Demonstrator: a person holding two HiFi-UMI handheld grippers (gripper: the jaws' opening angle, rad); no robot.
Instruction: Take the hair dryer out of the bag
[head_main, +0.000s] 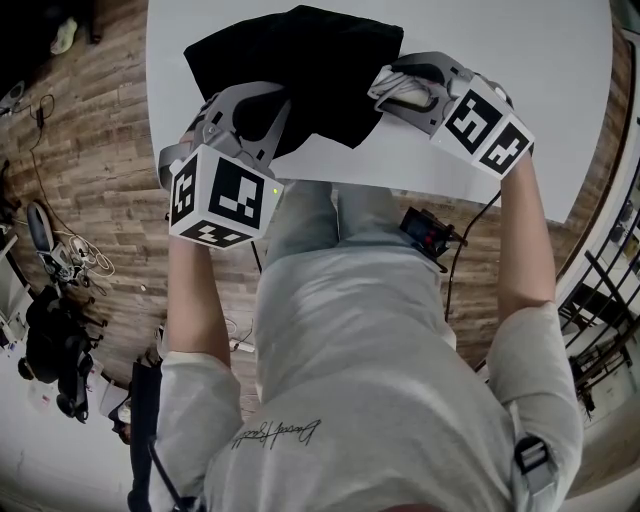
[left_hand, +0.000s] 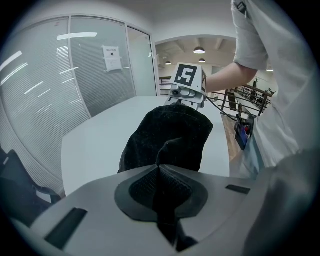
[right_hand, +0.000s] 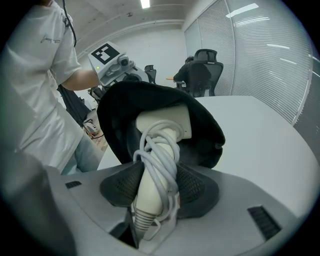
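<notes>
A black cloth bag (head_main: 300, 70) lies on the white table (head_main: 540, 90). My left gripper (left_hand: 159, 187) is shut on a fold of the bag's fabric (left_hand: 170, 135) at its near left end (head_main: 245, 125). My right gripper (right_hand: 155, 187) is shut on the handle of a cream hair dryer (right_hand: 162, 130), with its grey cord (right_hand: 160, 160) wound round the handle. The dryer's head still sits inside the bag's open mouth (right_hand: 200, 130). In the head view the right gripper (head_main: 405, 90) is at the bag's right edge, and the dryer's pale handle (head_main: 408, 93) shows between its jaws.
The table's near edge (head_main: 400, 185) runs just in front of the person's legs. A small device with a cable (head_main: 428, 230) hangs at the person's waist. Office chairs (right_hand: 202, 65) stand beyond the table, with glass walls with blinds (left_hand: 60, 75) beside it.
</notes>
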